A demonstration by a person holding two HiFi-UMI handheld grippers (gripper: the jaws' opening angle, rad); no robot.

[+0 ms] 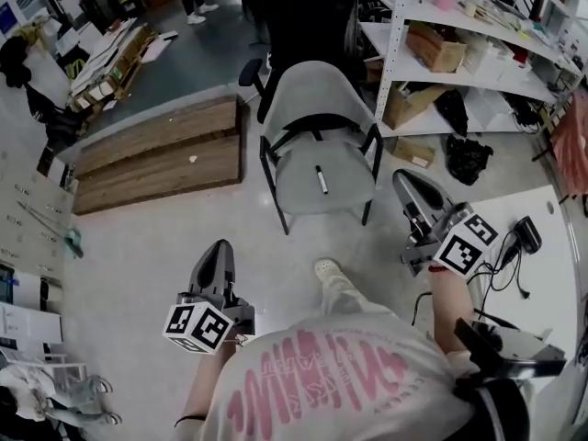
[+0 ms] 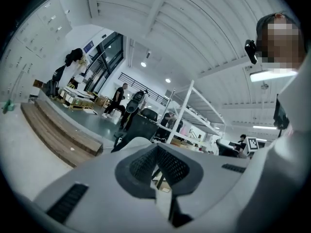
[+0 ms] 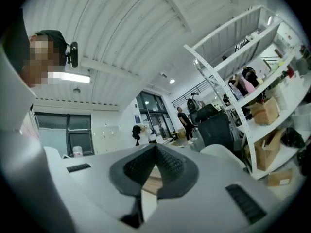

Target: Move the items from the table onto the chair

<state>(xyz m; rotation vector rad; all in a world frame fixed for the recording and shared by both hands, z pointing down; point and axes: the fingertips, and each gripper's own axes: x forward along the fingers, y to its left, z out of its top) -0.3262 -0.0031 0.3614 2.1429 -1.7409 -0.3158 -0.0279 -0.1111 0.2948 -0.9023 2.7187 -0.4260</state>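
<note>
A grey chair stands on the floor ahead of me, with a dark marker pen lying on its seat. My left gripper hangs over the floor, left of and nearer than the chair, its jaws shut with nothing between them. My right gripper is just right of the chair's front corner, also shut and empty. The white table lies at the right edge, and a black adapter with a cable rests on it.
White shelving with cardboard boxes stands behind and right of the chair. A black bag lies on the floor beneath it. A low wooden platform is to the left, a black office chair behind. My shoe is on the floor.
</note>
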